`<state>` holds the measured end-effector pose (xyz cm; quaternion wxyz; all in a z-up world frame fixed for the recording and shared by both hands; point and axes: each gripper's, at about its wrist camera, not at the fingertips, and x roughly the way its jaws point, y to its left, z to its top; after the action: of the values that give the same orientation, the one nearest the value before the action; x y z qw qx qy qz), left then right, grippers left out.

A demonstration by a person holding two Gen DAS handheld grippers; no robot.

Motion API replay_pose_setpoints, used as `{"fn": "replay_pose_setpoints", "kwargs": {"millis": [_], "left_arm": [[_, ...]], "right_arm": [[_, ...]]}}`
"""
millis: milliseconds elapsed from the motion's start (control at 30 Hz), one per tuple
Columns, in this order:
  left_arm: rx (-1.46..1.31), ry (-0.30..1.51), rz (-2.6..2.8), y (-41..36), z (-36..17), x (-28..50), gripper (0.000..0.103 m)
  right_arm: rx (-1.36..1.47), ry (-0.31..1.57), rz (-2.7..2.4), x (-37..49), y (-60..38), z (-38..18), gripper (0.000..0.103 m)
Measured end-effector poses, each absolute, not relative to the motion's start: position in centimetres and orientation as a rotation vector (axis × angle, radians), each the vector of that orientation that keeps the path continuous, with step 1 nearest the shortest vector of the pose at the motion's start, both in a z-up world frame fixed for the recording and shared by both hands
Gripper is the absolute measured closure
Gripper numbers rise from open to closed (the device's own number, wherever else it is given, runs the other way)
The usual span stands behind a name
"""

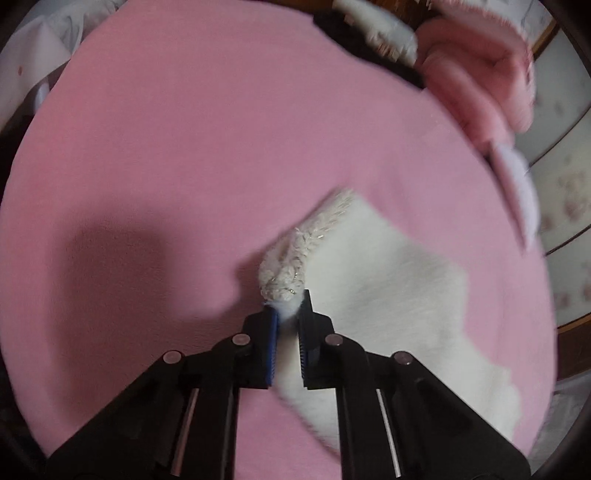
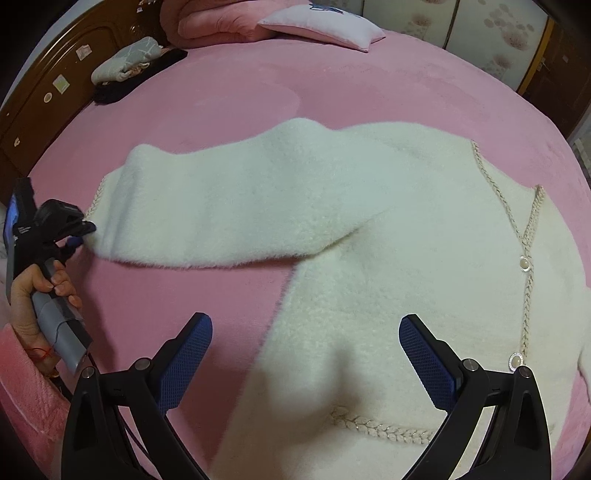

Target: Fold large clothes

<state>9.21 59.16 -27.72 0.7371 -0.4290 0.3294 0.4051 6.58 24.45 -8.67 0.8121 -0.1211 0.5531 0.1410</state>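
1. Pink plush bedding covers the wide bed (image 2: pixel 229 92), and a fluffy white cardigan with braided cream trim (image 2: pixel 388 258) lies spread across it, front side up.
2. At the left claw (image 1: pixel 287 317), the blue-padded fingers are clenched on the end of the cardigan's long fluffy sleeve (image 2: pixel 207 206), right at the braided cuff (image 1: pixel 284 266); white fuzz bulges out between the pads.
3. From the right wrist view, that left claw (image 2: pixel 79 236) sits at the far left end of the sleeve, gripped by the person's left hand (image 2: pixel 33 295) in a pink fleecy cuff.
4. The sleeve stretches flat out to the left from the body of the cardigan, resting on the pink cover.
5. The right claw (image 2: pixel 304 365) is released, its two blue pads spread wide apart above the lower part of the cardigan body, holding nothing.
6. Below the right claw a line of braided trim runs across the garment; to its right a braided V neckline and front edge carry two round pearl-like buttons (image 2: pixel 524 264).
7. Farther off, near the dark carved wooden headboard (image 2: pixel 44 107), a small heap of grey and black clothes (image 2: pixel 129 70) lies on the bed.
8. A pale pink pillow (image 2: pixel 325 27) and a rolled pink blanket (image 2: pixel 218 22) lie at the bed's far end, before floral-patterned panels.
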Motion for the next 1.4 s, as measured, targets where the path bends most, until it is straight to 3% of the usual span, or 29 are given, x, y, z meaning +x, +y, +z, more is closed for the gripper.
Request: {"fn": "replay_pose_setpoints", "kwargs": {"millis": [267,533,667,867,967,1067,1133,1167,1333,1400], "left_arm": [[-0.831,0.445,0.673,53.5,-17.4,9.5,0.098],[-0.640,0.335,0.238,43.2,-7.8,13.9,0.098],[-0.578,0.412,0.053,34.9,-6.5,19.5,0.098],[-0.482,0.678,-0.112,24.6,-12.1,24.9,0.097],[-0.325,0.996,-0.179,19.6,-16.3,27.6,0.084],[-0.310,1.074,-0.185,18.1,-17.4,27.1,0.073],[-0.300,1.055,-0.139,18.2,-16.9,25.5,0.033],[-0.298,1.040,-0.106,18.4,-16.8,24.0,0.026],[-0.299,1.071,0.064,22.0,-17.4,18.7,0.023],[-0.301,1.110,0.155,23.6,-18.6,17.8,0.023]], "right_arm": [[-0.196,1.171,0.213,6.9,21.9,-9.7,0.000],[-0.015,1.084,0.092,6.3,16.3,-8.4,0.000],[0.025,1.039,0.017,6.1,12.5,-8.2,0.000],[0.058,1.044,-0.124,6.4,6.6,-9.4,0.000],[0.082,1.072,-0.144,6.3,4.5,-10.8,0.000],[0.157,1.091,-0.111,6.7,1.6,-11.5,0.000],[0.233,1.094,-0.061,6.7,-2.0,-11.8,0.003],[0.269,1.104,-0.033,7.4,-2.8,-12.1,0.007],[0.398,1.187,0.131,9.6,-2.3,-14.2,0.032],[0.426,1.231,0.215,10.8,-0.2,-15.7,0.037]]}}
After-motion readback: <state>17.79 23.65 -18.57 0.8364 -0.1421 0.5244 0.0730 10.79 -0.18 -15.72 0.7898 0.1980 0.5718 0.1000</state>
